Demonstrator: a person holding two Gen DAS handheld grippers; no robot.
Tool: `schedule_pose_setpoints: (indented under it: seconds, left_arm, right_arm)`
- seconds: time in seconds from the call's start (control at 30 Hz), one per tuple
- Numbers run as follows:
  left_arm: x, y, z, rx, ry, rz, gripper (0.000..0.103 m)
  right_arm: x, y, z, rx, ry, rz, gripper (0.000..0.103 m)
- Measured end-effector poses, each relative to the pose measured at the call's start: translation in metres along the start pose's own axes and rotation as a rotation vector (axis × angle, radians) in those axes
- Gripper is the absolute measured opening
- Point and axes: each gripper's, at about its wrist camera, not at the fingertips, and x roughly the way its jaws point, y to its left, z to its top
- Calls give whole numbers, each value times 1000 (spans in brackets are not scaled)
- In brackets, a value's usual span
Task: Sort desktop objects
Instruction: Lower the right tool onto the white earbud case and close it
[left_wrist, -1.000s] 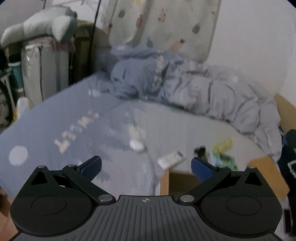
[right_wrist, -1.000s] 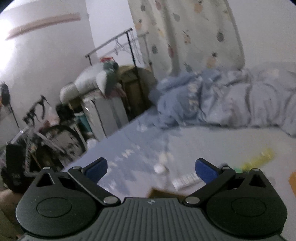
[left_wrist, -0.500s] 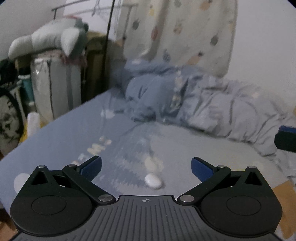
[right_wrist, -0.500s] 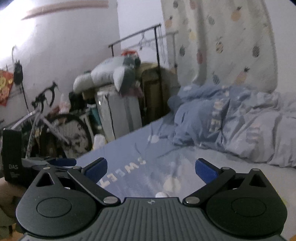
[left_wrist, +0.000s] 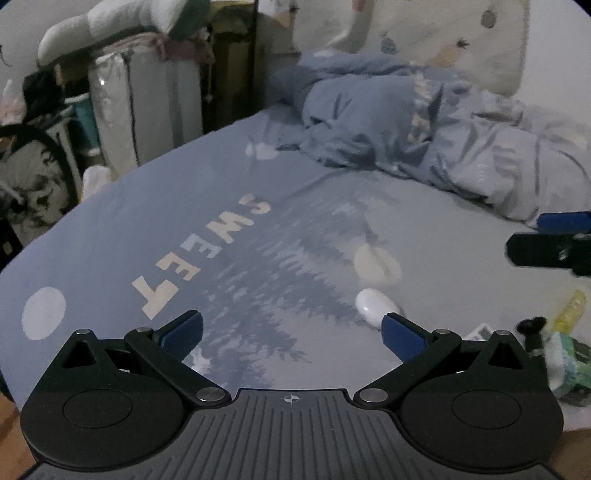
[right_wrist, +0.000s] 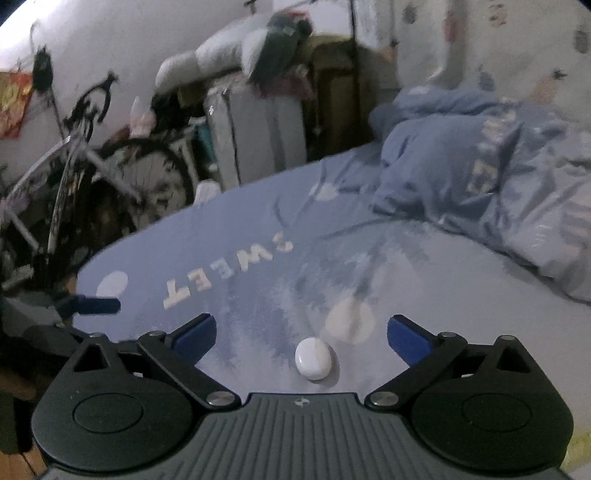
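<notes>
Left wrist view only: at the right edge a small clutter sits on the bedsheet (left_wrist: 110, 206) — a yellow translucent item (left_wrist: 571, 310), a green-and-white packet (left_wrist: 570, 360), something small and black (left_wrist: 532, 326), and a corner of a white card-like item (left_wrist: 480, 332); too blurred to name closer. The right gripper (left_wrist: 554, 236) pokes in from the right edge there, only its blue-tipped finger showing.

Right wrist view only: a bicycle (right_wrist: 85, 173) leans at the left beside stacked storage (right_wrist: 255, 129) with a plush toy (right_wrist: 236, 51) on top; the left gripper (right_wrist: 92, 305) shows at the left edge.

Both views: a white oval case (right_wrist: 313, 357), lying on the sheet near the printed word SWEET (right_wrist: 229, 275). In the right view it sits between the spread fingers of the right gripper (right_wrist: 301, 334), close to the body, not touched. In the left view the case (left_wrist: 375, 306) lies just beside the right fingertip of the left gripper (left_wrist: 291, 328), jaws spread wide, holding nothing.

A crumpled duvet (left_wrist: 424, 129) is heaped at the far side. No container in view.
</notes>
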Motion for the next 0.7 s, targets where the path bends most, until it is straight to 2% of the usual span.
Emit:
schedule_pose_setpoints:
  seconds: [0.2,0.5,0.7]
  left_arm:
    - [31,13,-10,-42,32,18,103]
    - [62,28,-32,-93,82,34,103]
    - [70,35,-43,-103,102,24,103]
  right_arm:
    - [49,5,-8,-74,98,29,103]
    - [117,8,-34,-149,243,12,101]
    - [151,7,-44,-168,290,12,97]
